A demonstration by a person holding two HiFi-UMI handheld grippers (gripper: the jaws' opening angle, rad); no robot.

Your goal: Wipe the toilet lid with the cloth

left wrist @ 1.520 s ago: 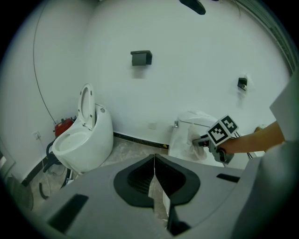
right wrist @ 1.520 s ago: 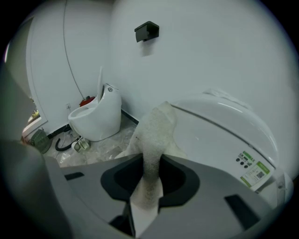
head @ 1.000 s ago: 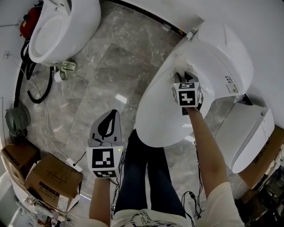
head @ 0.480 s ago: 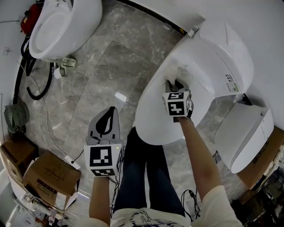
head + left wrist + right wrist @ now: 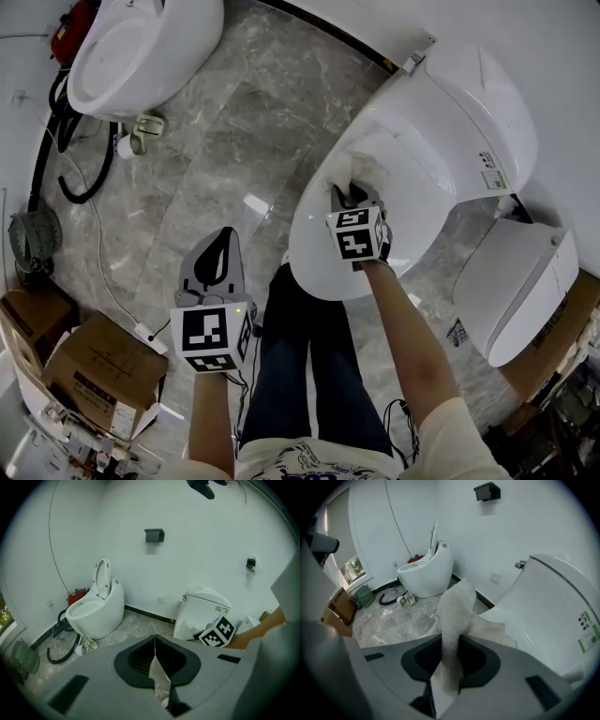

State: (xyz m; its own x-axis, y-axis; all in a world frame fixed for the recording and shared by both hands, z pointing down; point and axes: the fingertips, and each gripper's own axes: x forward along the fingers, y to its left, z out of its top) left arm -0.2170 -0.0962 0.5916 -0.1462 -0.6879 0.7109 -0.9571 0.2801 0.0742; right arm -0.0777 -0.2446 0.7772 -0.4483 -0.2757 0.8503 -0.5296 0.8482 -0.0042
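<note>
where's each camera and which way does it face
Head view: on the person's head, steeply down at the toilet lid; forearms, legs, left gripper and right gripper show.
Left gripper view: on the left gripper, facing the wall over shut jaws; right forearm shows.
Right gripper view: on the right gripper, along jaws shut on the cloth.
Shared: both gripper views show the second toilet.

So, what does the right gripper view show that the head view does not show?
Only the right gripper view: the jaws of the right gripper shut on the white cloth, and a black wall fixture. Only the head view: the left gripper and the person's legs. Both: the toilet lid and a second toilet.
</note>
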